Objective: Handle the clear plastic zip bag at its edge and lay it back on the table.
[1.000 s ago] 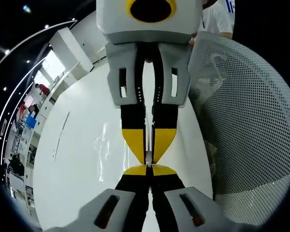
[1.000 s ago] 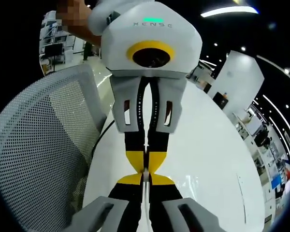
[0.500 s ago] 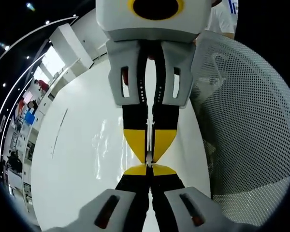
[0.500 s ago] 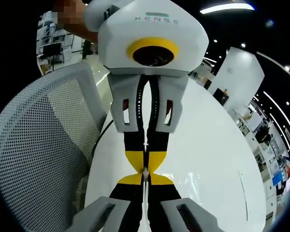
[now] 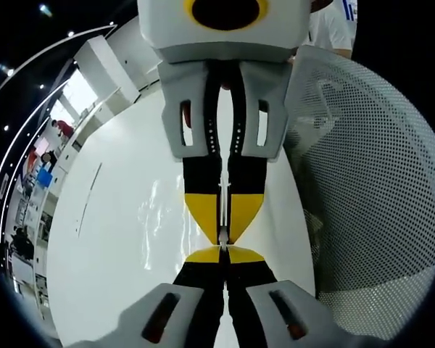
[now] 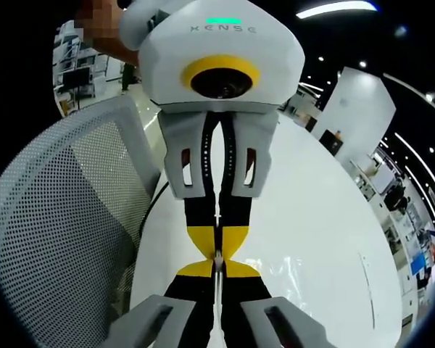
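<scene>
White table (image 5: 101, 239) below — both grippers' jaws pinched tight on the clear bag (image 5: 156, 217) edge.

Clear plastic zip bag (image 5: 159, 217) — glossy, crinkled, lying across the white table (image 5: 101, 239), one edge pinched between both grippers

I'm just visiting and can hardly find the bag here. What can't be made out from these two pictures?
- Left gripper view: the bag is only faint glints on the white table; its outline is lost in glare.
- Right gripper view: the bag runs behind the two claws; its pinched edge is hidden.
- The mesh chair is cut off by the picture's edge.
- Background shelves: too small.
</scene>
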`<state>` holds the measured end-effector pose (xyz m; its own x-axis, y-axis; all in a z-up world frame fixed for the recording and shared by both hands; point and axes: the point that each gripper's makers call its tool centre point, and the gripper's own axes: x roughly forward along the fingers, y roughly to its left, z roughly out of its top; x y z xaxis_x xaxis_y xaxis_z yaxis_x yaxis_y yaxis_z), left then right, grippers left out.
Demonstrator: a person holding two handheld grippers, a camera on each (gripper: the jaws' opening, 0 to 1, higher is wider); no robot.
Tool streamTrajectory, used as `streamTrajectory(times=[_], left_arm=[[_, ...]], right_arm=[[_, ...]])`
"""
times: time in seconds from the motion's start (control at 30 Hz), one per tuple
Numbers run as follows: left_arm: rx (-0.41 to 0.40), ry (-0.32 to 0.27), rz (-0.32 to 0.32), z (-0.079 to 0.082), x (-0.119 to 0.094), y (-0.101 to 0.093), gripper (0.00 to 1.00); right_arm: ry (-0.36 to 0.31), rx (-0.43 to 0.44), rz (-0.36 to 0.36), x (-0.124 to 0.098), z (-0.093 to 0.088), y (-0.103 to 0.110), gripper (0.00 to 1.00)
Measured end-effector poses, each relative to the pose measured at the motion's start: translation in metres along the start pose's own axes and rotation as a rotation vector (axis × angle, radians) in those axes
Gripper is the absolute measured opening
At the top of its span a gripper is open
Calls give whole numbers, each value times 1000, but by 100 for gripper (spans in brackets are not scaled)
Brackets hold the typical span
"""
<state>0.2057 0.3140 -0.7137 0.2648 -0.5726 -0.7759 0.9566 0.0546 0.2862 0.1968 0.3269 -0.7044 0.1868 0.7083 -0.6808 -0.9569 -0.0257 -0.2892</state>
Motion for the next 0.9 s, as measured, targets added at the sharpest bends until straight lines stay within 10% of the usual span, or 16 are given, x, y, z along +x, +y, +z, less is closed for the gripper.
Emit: streamTrajectory(times=[0.9], left_arm=[[0,-4,-6,1,-4,-2,0]], right_arm=[[-6,16,1,-2,1,2,0]])
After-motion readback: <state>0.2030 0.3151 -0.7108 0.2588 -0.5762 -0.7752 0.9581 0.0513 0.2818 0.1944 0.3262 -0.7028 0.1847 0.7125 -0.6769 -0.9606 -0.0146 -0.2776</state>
